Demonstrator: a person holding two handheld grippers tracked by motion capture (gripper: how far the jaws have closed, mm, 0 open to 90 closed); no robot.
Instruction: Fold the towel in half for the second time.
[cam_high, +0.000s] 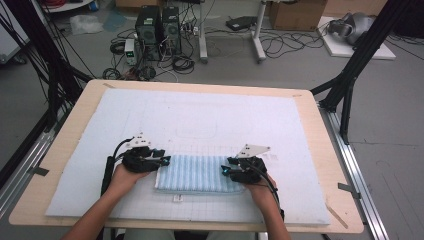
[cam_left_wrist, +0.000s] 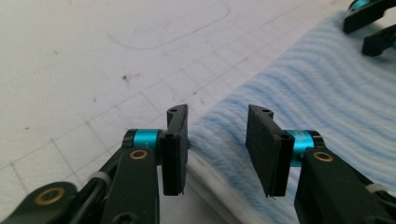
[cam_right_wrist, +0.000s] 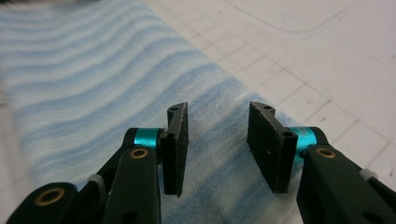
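Towel (cam_high: 192, 173), folded and striped in pale blue and white, lies flat in the lower middle of the high view, on the white gridded mat (cam_high: 200, 115) that covers the desk (cam_high: 65, 140). At the towel's left edge sits the left tool (cam_high: 162, 161), held in the person's left hand (cam_high: 127, 175); at its right edge sits the right tool (cam_high: 227, 171), held in the right hand (cam_high: 257, 186). In the left gripper view the left tool (cam_left_wrist: 217, 140) has its jaws parted, with the towel's corner (cam_left_wrist: 219, 135) in the gap between them and neither pad pressing on it. In the right gripper view the right tool (cam_right_wrist: 217, 140) also stands open above the towel's (cam_right_wrist: 93, 70) edge, nothing pinched. The other tool shows at the upper right of the left gripper view, resting over the towel's far end.
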